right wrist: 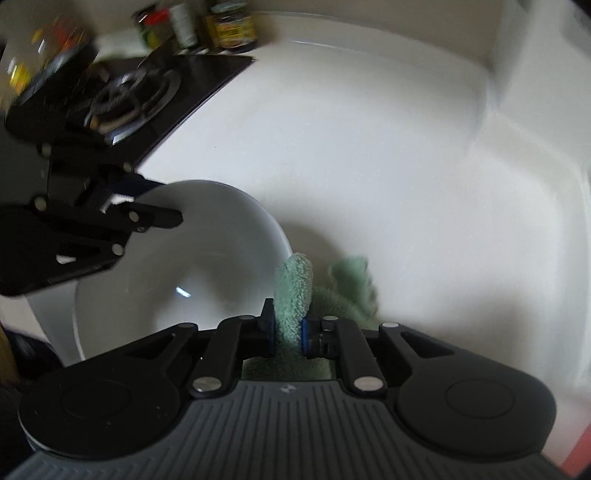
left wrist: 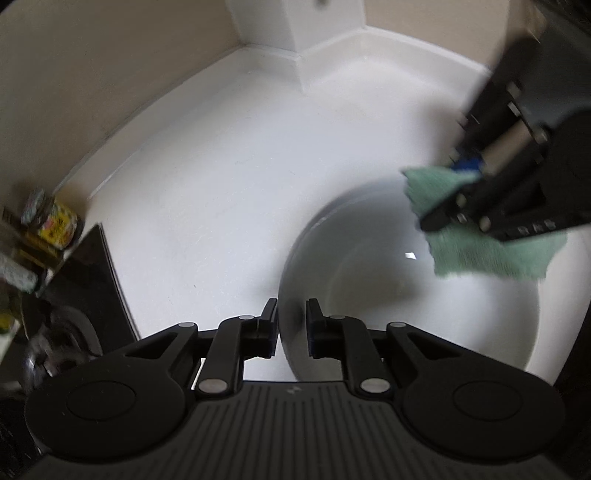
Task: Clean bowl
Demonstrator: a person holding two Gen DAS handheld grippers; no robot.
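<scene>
Left wrist view looks down on a white bowl (left wrist: 369, 295) standing on a white countertop (left wrist: 221, 203), near the corner where pale walls meet. The left gripper (left wrist: 291, 325) straddles the bowl's near rim: one finger sits outside the wall, the other inside, with a narrow gap on each side as far as the blur allows me to tell, so the jaws stand a little apart and do not appear to press on the rim. No earlier picture is there to compare. Across the bowl, the right gripper (left wrist: 448, 192) comes in from the upper right, pinching a green cloth (left wrist: 480, 251) that hangs over the far side of the bowl and its rim.

From the right wrist view, the right gripper (right wrist: 290, 328) is clamped on a fold of the green cloth (right wrist: 293, 291); the blue pads squeeze the terry fabric, which sticks up between the fingertips and bunches beside them on the counter (right wrist: 369, 166). The bowl (right wrist: 207, 251) lies just left of the cloth, touching it at the rim. The left gripper (right wrist: 157, 205) reaches over the bowl's far edge, one finger inside, one outside.

Behind, a black stovetop (right wrist: 166, 85) with a burner sits beside the counter, and several jars (right wrist: 229, 26) stand along the wall.
</scene>
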